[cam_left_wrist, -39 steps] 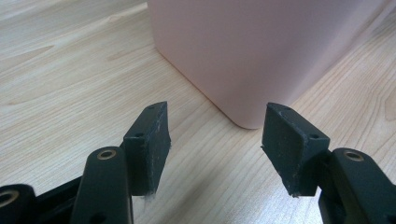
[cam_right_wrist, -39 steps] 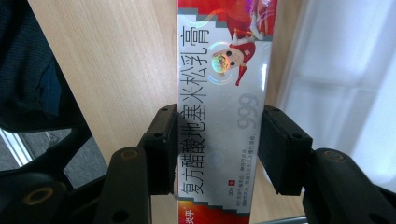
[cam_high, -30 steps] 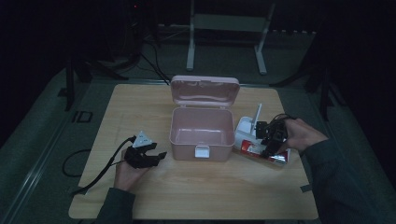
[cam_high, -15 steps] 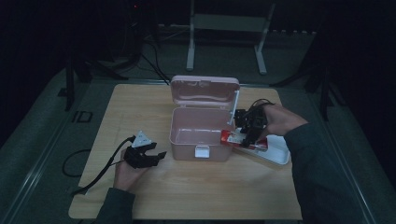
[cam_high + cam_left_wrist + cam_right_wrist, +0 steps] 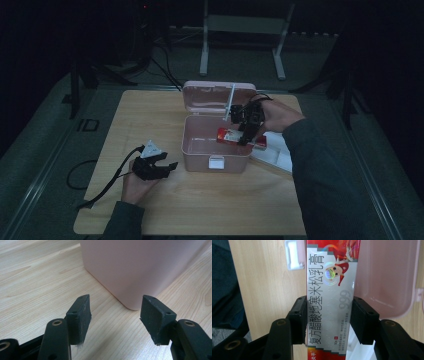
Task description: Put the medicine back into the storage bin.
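Lying pale under a dark room, wooden table (image 5: 200,210); right tool (image 5: 327,315) clamping red-and-silver carton (image 5: 332,290), left tool (image 5: 115,317) agape, empty.

Left gripper (image 5: 167,167): black body, grey three-cornered plate on top, black cable trailing off back. Jaws black, flat rectangular pads with scuffed grainy faces, small screw holes, brass-ringed pivots behind pads. Right gripper (image 5: 246,134): same black build, thin white rod beside it. Sleeves (image 5: 320,175): dark, long.
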A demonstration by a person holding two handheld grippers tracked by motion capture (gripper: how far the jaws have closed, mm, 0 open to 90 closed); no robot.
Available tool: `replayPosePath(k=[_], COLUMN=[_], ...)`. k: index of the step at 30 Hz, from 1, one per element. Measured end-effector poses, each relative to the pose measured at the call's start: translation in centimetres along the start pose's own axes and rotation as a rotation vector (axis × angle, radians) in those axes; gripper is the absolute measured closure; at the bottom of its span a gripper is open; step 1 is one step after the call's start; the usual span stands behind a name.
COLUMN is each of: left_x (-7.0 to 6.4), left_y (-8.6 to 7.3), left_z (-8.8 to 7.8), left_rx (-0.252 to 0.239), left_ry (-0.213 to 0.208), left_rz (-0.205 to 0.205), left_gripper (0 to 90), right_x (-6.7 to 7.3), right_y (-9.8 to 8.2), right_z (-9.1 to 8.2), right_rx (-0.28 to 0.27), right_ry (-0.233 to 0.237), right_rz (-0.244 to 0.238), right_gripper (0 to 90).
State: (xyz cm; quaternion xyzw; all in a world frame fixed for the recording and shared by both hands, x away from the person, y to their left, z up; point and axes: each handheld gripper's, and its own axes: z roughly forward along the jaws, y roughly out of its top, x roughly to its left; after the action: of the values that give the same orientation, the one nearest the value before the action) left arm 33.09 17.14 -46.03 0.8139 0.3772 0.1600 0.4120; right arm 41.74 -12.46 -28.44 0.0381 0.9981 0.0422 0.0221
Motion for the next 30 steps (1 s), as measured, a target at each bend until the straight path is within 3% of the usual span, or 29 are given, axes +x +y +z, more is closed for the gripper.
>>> replayPosePath(k=[5,10,19,30], left_x=[0.0,0.0,0.0,0.0], left_y=[0.0,0.0,0.0,0.0], left_z=[0.0,-0.1,-0.1,-0.1], left_rx=[-0.002,-0.007,-0.007,-0.009], left_ry=[0.000,0.002,0.003,0.005], left_rz=[0.000,-0.001,-0.003,-0.004], left_gripper=[41.0,41.1,41.1,41.0], right_x=[-0.1,-0.2,-0.1,0.1], right_y=[1.9,3.3,4.2,4.9], right_z=[1.4,2.4,4.1,5.1], right_rx=[0.049,0.036,0.070,0.061], right_ry=[-0.003,0.012,0.022,0.045], right_rz=[-0.030,-0.048,-0.070,-0.086], right_gripper=[51.1,51.1,51.1,50.8])
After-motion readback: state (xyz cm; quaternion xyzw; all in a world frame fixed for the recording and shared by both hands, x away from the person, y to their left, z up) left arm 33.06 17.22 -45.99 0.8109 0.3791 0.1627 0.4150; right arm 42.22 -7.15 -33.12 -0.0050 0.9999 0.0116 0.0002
